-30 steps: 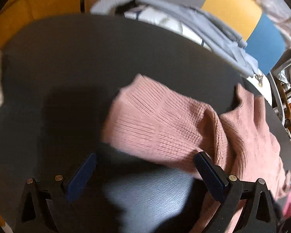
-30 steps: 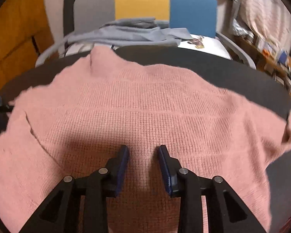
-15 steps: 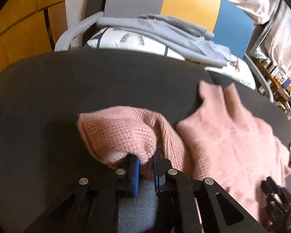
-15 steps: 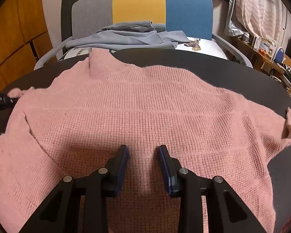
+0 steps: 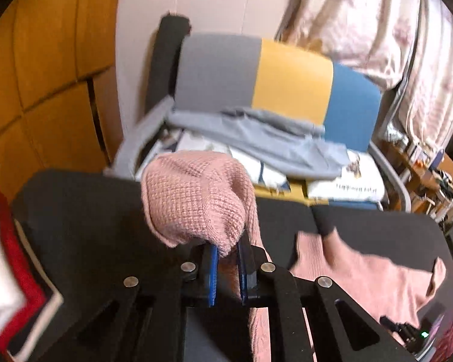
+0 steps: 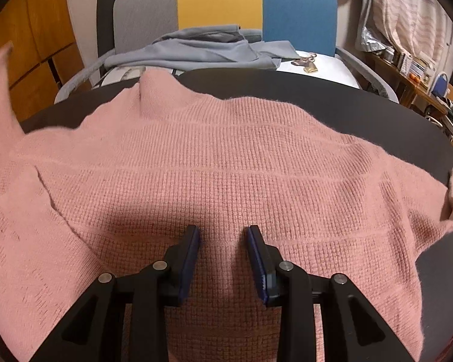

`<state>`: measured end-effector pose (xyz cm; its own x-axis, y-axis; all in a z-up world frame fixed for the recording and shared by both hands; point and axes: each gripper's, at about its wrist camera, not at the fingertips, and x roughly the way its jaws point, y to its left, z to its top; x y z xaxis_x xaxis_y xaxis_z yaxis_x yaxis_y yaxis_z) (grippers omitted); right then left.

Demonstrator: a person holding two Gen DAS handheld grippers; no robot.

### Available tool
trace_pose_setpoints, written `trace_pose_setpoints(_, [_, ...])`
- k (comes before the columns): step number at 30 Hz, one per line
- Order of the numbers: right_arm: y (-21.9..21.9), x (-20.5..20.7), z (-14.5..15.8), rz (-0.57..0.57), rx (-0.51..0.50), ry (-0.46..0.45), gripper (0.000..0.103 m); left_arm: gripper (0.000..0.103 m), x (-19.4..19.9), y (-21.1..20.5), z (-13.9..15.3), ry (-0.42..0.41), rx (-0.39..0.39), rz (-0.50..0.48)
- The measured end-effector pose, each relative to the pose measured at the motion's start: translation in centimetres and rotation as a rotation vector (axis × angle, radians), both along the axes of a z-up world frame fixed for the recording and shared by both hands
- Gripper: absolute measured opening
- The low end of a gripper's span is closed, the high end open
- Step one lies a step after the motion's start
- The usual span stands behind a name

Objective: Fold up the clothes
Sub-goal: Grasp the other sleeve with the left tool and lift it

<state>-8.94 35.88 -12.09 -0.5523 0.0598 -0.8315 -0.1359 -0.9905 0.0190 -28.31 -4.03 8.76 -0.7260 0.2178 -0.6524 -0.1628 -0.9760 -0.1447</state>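
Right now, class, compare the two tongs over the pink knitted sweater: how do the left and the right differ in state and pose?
The left tongs are shut on a bunched sleeve of the pink knitted sweater, raised off the black table; the right tongs are open, gripping nothing. The left points towards the grey, yellow and blue chair; the right sits low over the sweater's flat body. Both have blue pads on black fingers.

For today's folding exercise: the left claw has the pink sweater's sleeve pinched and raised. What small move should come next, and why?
Probably carry the sleeve across onto the sweater's body: the left claw holds it raised, while the right claw, open, rests on the flat knit.
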Motion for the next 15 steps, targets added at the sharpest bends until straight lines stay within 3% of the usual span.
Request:
trace_pose_setpoints(5, [0.6, -0.6, 0.3, -0.017, -0.049, -0.048, 0.033, 0.011, 1.2, -3.2, 5.9, 0.115, -0.033, 0.050])
trace_pose_setpoints(8, [0.9, -0.2, 1.1, -0.089, -0.087, -0.045, 0.033, 0.011, 1.6, -5.3, 8.6, 0.159, -0.054, 0.084])
trace_pose_setpoints(12, [0.7, 1.7, 2.5, -0.126, -0.180, 0.025, 0.033, 0.011, 1.8, -7.8, 10.2, 0.180, -0.108, 0.113])
trace_pose_setpoints(15, [0.0, 2.9, 3.3, -0.121, -0.211, 0.042, 0.033, 0.011, 1.5, -9.2, 9.4, 0.147, -0.131, 0.128])
